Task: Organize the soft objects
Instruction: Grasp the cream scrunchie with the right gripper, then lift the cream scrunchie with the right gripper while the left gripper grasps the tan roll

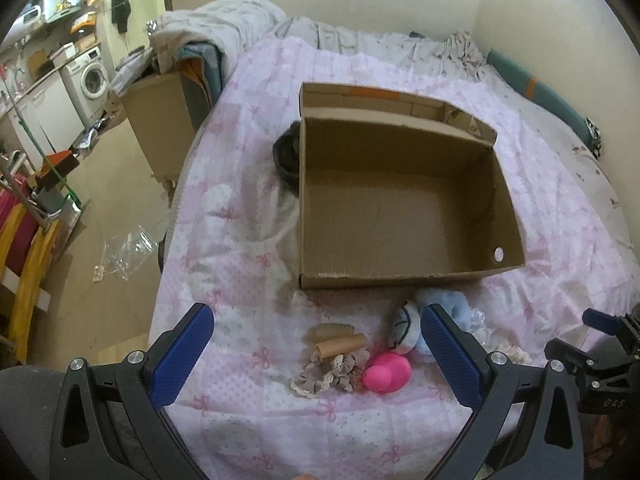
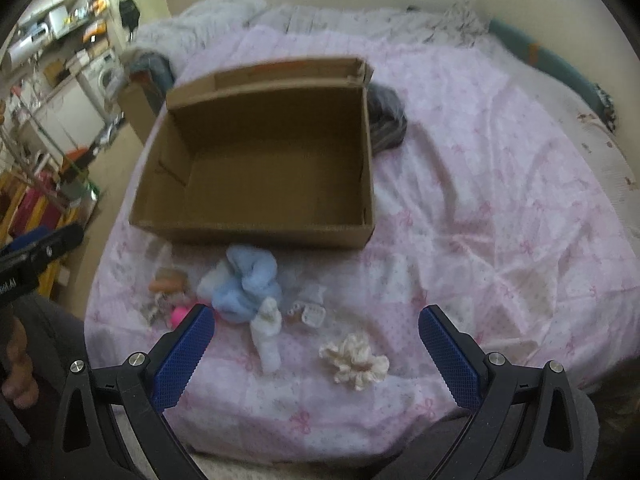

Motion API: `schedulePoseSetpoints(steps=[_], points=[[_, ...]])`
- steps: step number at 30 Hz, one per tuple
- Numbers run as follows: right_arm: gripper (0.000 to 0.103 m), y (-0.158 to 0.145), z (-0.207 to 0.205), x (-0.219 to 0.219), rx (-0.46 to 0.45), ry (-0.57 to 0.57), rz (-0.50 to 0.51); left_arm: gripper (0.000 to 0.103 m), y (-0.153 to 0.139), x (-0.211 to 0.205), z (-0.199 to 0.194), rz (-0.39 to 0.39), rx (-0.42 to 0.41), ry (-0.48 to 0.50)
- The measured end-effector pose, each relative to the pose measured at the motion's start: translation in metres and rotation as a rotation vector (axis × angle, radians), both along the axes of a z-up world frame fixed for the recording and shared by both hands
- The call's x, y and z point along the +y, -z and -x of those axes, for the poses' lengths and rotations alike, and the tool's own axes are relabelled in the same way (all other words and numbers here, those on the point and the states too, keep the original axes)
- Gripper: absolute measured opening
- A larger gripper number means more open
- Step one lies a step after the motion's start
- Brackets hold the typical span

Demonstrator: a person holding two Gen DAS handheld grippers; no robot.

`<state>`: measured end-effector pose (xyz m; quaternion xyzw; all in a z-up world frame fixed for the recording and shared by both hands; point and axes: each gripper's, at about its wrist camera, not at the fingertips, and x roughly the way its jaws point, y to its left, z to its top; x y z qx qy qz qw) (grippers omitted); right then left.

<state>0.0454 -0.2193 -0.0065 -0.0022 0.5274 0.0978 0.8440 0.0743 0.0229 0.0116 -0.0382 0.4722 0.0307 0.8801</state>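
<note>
A lived-in home: a bed (image 1: 248,184) with pink bedding beside a washing machine (image 1: 93,77) and cluttered shelves (image 1: 60,8).

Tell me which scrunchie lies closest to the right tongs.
The cream scrunchie, alone on the quilt between the open right tongs. The beige one sits farther left beside the pink duck.

The cardboard box (image 1: 400,208) is matt, ribbed brown card. The bedspread (image 1: 248,216) is thin, creased pink cloth. At five o'clock from the box, the pink duck (image 1: 387,372) looks smooth and glossy beside a lace-edged cloth scrunchie (image 1: 328,372).
</note>
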Motion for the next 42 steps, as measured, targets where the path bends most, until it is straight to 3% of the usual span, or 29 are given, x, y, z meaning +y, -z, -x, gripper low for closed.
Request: schedulePoseSetpoints(steps=[4,10,18,20,22,24,26,27,31,36,42], points=[[0.103,0.019,-0.006,-0.009,0.124,0.025,-0.058,0.103,0.014,0.005,-0.001,0.014,0.017,-0.018],[0.103,0.052,-0.007,-0.031,0.208,0.153,-0.117,0.103,0.03,0.012,0.0,0.031,0.04,-0.041],[0.103,0.089,-0.018,-0.037,0.331,0.184,-0.098,0.103,0.041,0.019,-0.002,0.048,0.074,-0.067],[0.099,0.101,-0.023,-0.032,0.357,0.178,-0.079,0.103,0.043,0.022,-0.002,0.047,0.083,-0.08],[0.087,0.116,-0.029,-0.028,0.39,0.178,-0.067,0.103,0.045,0.026,-0.002,0.044,0.089,-0.099],[0.083,0.128,-0.032,-0.025,0.412,0.179,-0.045,0.103,0.047,0.033,-0.003,0.058,0.103,-0.119],[0.062,0.135,-0.033,-0.022,0.416,0.182,-0.034,0.103,0.051,0.042,-0.004,0.085,0.124,-0.146],[0.042,0.135,-0.033,-0.023,0.414,0.189,-0.032,0.103,0.052,0.045,-0.004,0.091,0.131,-0.155],[0.019,0.124,-0.031,-0.027,0.367,0.188,-0.108,0.103,0.056,0.052,-0.003,0.111,0.145,-0.178],[0.017,0.096,-0.029,-0.035,0.286,0.154,-0.231,0.103,0.057,0.05,-0.004,0.112,0.157,-0.175],[0.017,0.043,-0.03,-0.032,0.116,0.042,-0.387,0.103,0.06,0.048,-0.009,0.118,0.166,-0.167]])
